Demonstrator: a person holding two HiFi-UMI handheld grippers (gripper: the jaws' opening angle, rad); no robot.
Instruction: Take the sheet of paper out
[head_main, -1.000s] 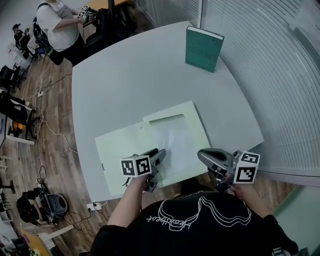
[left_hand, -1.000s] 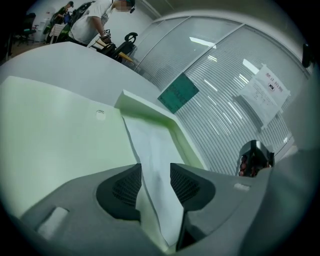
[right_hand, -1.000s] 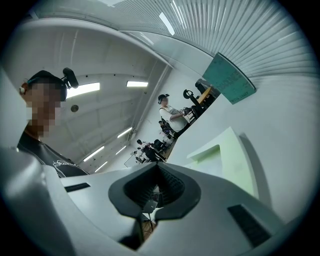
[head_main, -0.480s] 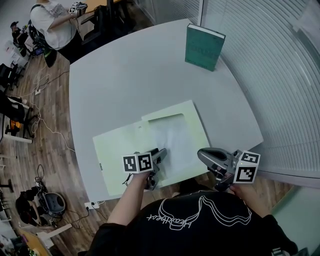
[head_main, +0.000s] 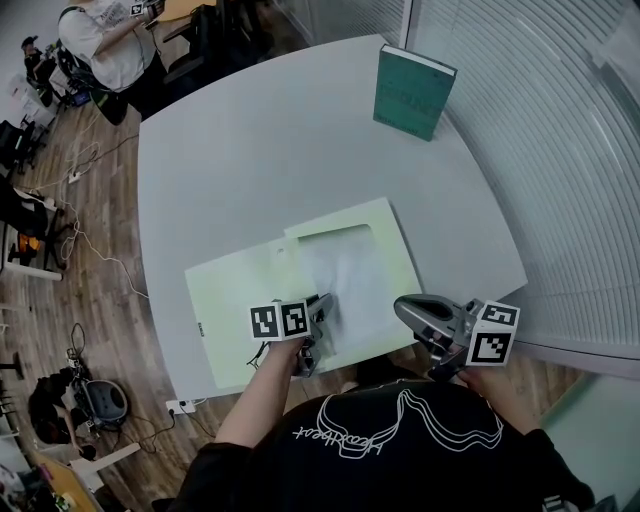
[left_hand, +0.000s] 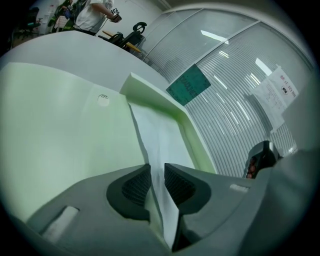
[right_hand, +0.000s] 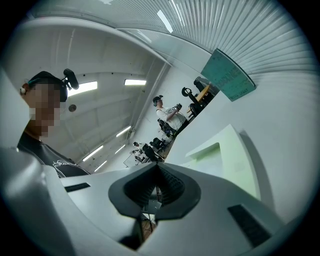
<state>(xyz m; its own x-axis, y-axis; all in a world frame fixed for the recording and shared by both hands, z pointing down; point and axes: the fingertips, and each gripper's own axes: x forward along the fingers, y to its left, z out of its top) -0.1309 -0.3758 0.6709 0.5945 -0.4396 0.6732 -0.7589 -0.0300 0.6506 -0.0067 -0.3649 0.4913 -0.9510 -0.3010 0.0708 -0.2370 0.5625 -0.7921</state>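
Left gripper (left_hand: 156, 176): jaws closing with a gap still between them. The raised near edge of the paper (left_hand: 159, 135) stands between the pads, not yet pinched. Right gripper (right_hand: 158, 181): clenched, empty, at the near edge of the table (head_main: 250, 160). The paper lies in the right half of the open green folder (head_main: 235, 300), its far end under the pocket. A green book (head_main: 412, 95) stands at the far edge, well apart.

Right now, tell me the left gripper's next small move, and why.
Probably finish closing. The jaws of the left gripper are closing with the raised near edge of the sheet of paper between them, apparently not yet gripping it. The sheet lies in the open green folder.
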